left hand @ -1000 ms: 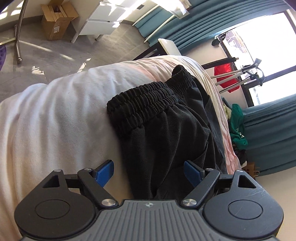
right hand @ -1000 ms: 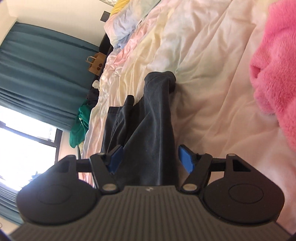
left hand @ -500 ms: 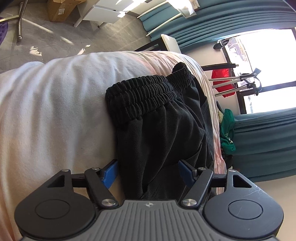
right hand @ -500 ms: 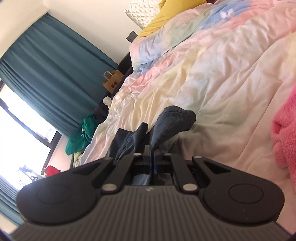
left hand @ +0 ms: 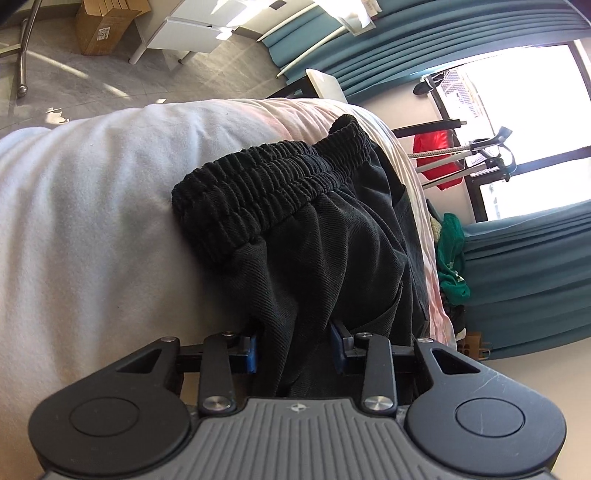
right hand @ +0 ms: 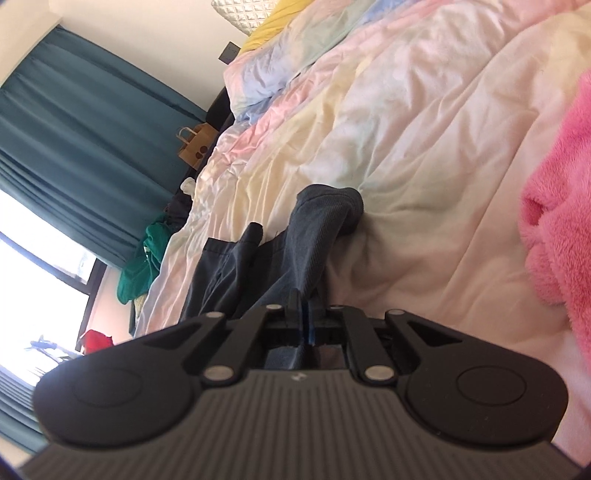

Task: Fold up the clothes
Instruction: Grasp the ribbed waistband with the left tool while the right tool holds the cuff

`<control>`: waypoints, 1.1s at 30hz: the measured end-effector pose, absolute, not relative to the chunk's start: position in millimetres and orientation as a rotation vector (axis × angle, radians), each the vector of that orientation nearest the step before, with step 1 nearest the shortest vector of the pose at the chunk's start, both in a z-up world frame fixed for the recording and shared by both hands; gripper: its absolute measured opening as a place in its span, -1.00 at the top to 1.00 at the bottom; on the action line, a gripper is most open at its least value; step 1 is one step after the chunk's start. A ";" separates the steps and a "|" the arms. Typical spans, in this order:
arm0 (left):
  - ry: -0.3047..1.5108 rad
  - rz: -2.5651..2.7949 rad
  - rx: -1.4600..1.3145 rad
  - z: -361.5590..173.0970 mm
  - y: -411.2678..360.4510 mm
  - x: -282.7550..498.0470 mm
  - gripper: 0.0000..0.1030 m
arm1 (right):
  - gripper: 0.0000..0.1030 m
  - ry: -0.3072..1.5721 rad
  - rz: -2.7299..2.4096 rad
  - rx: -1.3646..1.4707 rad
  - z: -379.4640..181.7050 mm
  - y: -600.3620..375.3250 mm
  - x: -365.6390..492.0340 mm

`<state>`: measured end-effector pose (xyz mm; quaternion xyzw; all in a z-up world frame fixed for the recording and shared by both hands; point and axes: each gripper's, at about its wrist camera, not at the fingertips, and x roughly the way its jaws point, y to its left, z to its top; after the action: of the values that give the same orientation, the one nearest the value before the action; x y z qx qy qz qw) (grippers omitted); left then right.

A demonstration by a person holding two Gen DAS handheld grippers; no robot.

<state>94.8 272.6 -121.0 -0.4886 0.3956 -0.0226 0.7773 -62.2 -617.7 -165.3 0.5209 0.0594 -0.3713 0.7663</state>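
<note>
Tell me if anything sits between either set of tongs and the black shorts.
Nothing visible does. The left tongs straddle the black elastic-waist shorts, fabric bunched between the pads; the right tongs are shut on them.

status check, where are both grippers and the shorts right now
Left gripper jaws pinched on black shorts. Right gripper shut on the shorts' leg end. Pink fleece lies beside, apart.

Shorts lie on the bed, waistband at the far end from the left tool, which sits at their near edge with cloth between its fingers. Floor and cardboard box beyond the bed. Right tool pinches the shorts' other end; fleece blanket to its right, pillows at the far end, paper bag left beside the bed
</note>
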 end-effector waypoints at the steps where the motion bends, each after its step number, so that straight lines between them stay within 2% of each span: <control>1: 0.860 -0.048 -1.070 -122.3 273.2 94.5 0.28 | 0.87 0.131 -0.803 1.123 -164.1 -617.4 -60.1; 5: 0.898 -0.030 -1.117 -128.9 275.6 92.4 0.24 | 0.85 0.157 -0.801 1.115 -163.9 -617.0 -52.9; 7: 0.916 -0.019 -1.128 -130.8 274.4 93.8 0.14 | 0.85 0.179 -0.815 1.123 -164.4 -618.0 -51.7; 15: 0.930 -0.012 -1.034 -126.4 261.0 113.7 0.03 | 0.84 0.190 -0.828 1.140 -165.3 -617.9 -53.2; 16: 0.928 -0.012 -1.030 -125.5 259.9 115.2 0.13 | 0.84 0.183 -0.821 1.141 -165.4 -617.6 -52.6; 20: 0.915 -0.009 -0.986 -120.9 254.8 115.2 0.29 | 0.83 0.154 -0.793 1.142 -165.6 -616.7 -50.4; 22: 0.903 -0.011 -1.005 -121.5 256.7 115.0 0.43 | 0.87 0.139 -0.779 1.143 -165.8 -616.2 -49.2; 31: 0.869 -0.019 -1.005 -118.3 262.0 109.7 0.86 | 0.90 0.104 -0.792 1.120 -159.4 -613.6 -50.9; 33: 0.831 -0.034 -0.986 -108.8 263.2 106.3 0.90 | 0.90 0.081 -0.809 1.131 -158.9 -612.7 -58.2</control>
<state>106.3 263.2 -108.8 -0.4596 0.3872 -0.0157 0.7991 -58.2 -612.7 -158.9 0.5210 0.0373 -0.3727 0.7670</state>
